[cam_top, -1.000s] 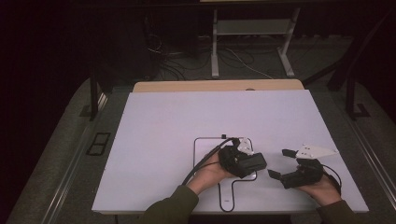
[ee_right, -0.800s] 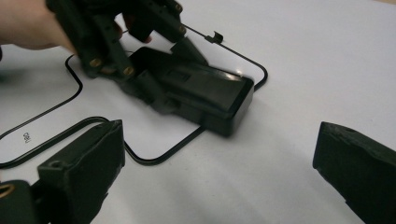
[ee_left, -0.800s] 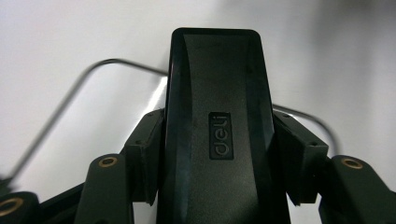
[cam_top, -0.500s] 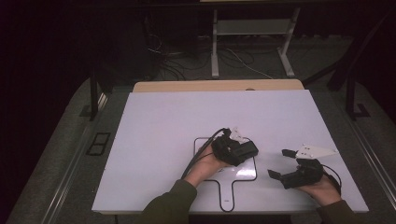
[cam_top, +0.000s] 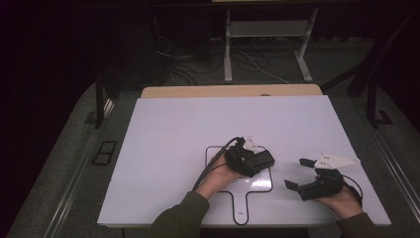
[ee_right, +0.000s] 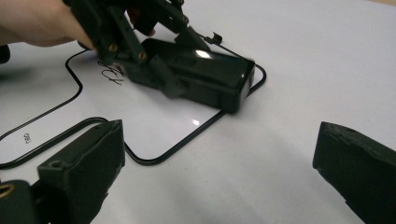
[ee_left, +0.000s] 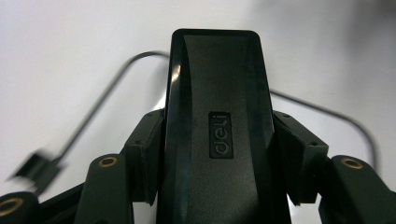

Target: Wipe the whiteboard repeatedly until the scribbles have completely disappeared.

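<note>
Left gripper view puts the black box [ee_left: 217, 135], a glossy slab w/ "deli" moulded on top, square between the left tool [ee_left: 217, 154] jaws, pads pressed on both long sides, so it's clamped. High view: the box [cam_top: 257, 159] sits over the upper right of the black outline [cam_top: 216, 148] drawn on the white tabletop [cam_top: 168, 134], close to the surface; can't tell if it touches. Your right tool [cam_top: 301, 173] hovers just beside, at the outline's right, jaws wide apart, nothing between them.

To do this well: keep the grip even, box level, and if you're placing it, line its long edges up w/ the outline before loosening. Glossy shell looks slippery, so don't ease off early. Keep the left cable [cam_top: 213, 163] clear of the box.

Containers: none visible; the outline is just a flat mark w/ some scribbled writing [ee_right: 112, 74] inside.
</note>
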`<state>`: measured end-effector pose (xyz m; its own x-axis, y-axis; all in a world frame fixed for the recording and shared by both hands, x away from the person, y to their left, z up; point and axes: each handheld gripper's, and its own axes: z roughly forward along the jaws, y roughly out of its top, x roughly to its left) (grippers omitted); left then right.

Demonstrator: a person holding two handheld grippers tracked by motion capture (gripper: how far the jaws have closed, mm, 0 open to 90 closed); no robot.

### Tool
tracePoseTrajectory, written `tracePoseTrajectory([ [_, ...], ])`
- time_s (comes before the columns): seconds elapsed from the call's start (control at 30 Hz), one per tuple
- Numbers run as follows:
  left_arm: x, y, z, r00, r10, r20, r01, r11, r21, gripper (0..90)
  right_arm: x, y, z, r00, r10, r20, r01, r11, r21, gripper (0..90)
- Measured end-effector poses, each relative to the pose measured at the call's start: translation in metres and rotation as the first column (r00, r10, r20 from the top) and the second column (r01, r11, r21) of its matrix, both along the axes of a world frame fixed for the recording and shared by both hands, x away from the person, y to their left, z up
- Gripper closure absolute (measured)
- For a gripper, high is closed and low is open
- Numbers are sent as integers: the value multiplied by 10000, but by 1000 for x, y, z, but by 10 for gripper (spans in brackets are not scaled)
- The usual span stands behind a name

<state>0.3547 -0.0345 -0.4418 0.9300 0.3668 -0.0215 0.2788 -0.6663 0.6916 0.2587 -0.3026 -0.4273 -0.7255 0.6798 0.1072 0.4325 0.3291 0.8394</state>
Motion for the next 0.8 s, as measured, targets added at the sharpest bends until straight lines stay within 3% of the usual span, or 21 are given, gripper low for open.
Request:
tracePoseTrajectory([
  [0.1, 0, 1, 0, 10000, -7, 16, 7, 10000, 7, 393, 0, 0, 0, 10000, 8, -32, -8, 10000, 6, 13],
  [0.2, -7, -5, 0, 9992, -385, -136, 384, 9992, -96, 393, 0, 1, 0, 10000, 16, -31, -16, 10000, -9, 13],
  [0.33, -26, -19, 0, 9923, -1240, -85, 1240, 9922, 112, 393, 0, 0, 0, 10000, 0, -9, 0, 10000, 9, 13],
  [0.4, -32, -22, 0, 9901, -1406, -33, 1406, 9899, 155, 393, 0, 0, 0, 10000, 6, -1, -6, 10000, -6, 13],
  [0.47, -27, -20, 0, 9898, -1411, -204, 1411, 9900, -20, 393, 0, 1, 0, 10000, 18, -23, -18, 10000, -11, 13],
  [0.5, -24, -17, -1, 9927, -1187, -209, 1185, 9929, -93, 393, 0, 1, 0, 10000, 17, -12, -17, 10000, -18, 13],
  [0.6, -13, -7, 1, 9961, -849, -218, 850, 9964, 21, 393, 0, 0, 0, 10000, -7, -19, 7, 10000, 4, 13],
  [0.8, -15, 12, 12, 9979, -572, -318, 564, 9981, -242, 393, 0, 0, 0, 10000, 9, -4, -9, 10000, 22, 13],
])
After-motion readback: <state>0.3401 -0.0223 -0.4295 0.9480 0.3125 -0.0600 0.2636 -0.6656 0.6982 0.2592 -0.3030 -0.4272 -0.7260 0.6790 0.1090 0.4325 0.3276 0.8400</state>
